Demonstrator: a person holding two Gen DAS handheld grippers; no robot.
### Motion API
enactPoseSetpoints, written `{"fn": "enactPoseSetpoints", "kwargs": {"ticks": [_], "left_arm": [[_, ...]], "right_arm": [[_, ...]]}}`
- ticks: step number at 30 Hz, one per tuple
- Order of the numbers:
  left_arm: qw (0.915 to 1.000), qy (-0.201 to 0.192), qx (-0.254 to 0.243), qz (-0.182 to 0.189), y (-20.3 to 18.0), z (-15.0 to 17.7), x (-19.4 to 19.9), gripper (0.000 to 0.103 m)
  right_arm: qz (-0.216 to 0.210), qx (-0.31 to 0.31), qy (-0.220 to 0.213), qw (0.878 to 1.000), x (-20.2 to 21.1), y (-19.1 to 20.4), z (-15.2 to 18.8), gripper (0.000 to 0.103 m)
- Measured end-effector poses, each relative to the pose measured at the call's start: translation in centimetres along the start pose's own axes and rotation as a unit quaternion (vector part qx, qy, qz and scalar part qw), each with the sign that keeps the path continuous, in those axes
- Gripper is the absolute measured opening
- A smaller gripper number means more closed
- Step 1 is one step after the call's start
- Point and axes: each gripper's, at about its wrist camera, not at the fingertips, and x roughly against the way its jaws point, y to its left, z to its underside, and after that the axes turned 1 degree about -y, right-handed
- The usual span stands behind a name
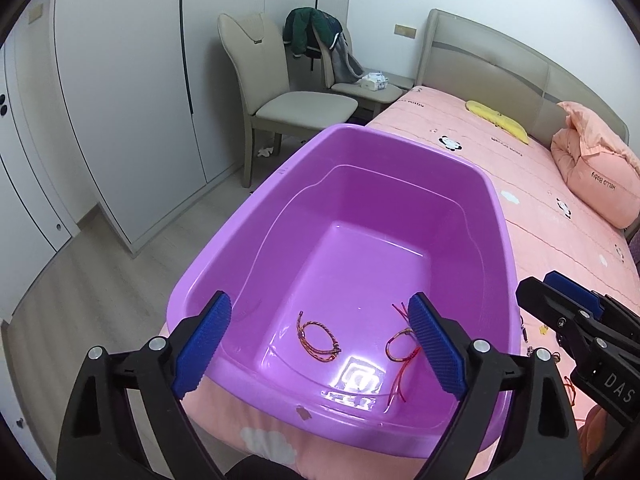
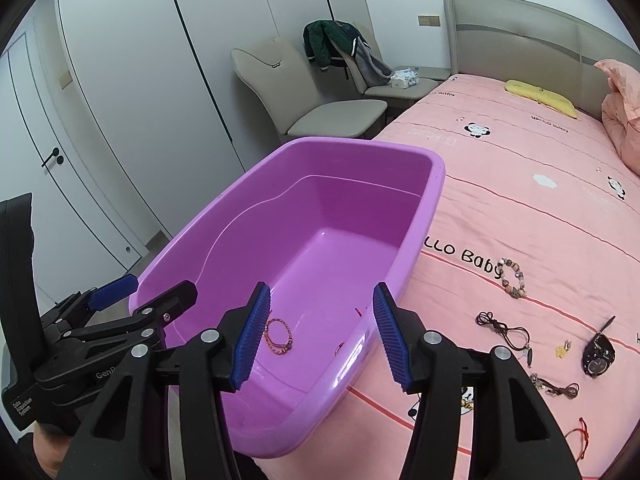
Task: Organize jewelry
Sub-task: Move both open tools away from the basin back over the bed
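Note:
A purple plastic tub (image 1: 500, 216) (image 2: 436, 176) sits on the pink bed. Inside lie a braided cord bracelet (image 1: 318, 340) (image 2: 279, 337) and a red string bracelet (image 1: 400, 350), mostly hidden in the right wrist view. My left gripper (image 1: 320, 344) is open and empty over the tub's near end. My right gripper (image 2: 322, 330) is open and empty above the tub's near right rim. On the bedspread to the right lie a beaded bracelet (image 2: 512, 278), a black cord necklace (image 2: 506, 330), a small yellow charm (image 2: 563, 348), a black watch (image 2: 598, 356), a brown cord (image 2: 556, 388) and a red string (image 2: 582, 438).
The bed (image 2: 520, 184) has a pink pillow (image 1: 596, 168) and a yellow cushion (image 1: 498, 120) near the headboard. Two beige chairs (image 1: 280, 96) stand beyond the tub, one draped with a green jacket (image 1: 316, 30). White wardrobes (image 1: 120, 100) line the left wall.

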Motion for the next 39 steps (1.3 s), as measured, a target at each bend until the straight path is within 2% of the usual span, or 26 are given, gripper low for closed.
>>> {"fn": "enactPoseSetpoints", "kwargs": {"ticks": [7,15,24,31,39], "left_arm": [[1.0000,0.000,-0.006,0.002,-0.6,0.4,1.1,0.095],[0.9997,0.000,-0.023,0.006,-2.2,1.0,2.2,0.095],[0.9990,-0.005,-0.043,0.013,-4.4,2.3,3.7,0.096],[0.9974,-0.007,-0.064,0.033,-7.0,4.0,4.9,0.096],[0.9932,0.008,-0.085,0.079,-10.9,6.9,6.1,0.096]], "right_arm": [[0.006,-0.008,-0.006,1.000,1.4,-0.9,1.1,0.060],[0.005,-0.033,-0.008,0.999,3.0,-2.5,2.4,0.068],[0.027,-0.062,-0.013,0.998,5.5,-4.7,5.3,0.073],[0.046,-0.085,-0.013,0.995,7.6,-7.1,8.7,0.073],[0.076,-0.115,-0.018,0.990,11.0,-10.7,12.6,0.073]]}}
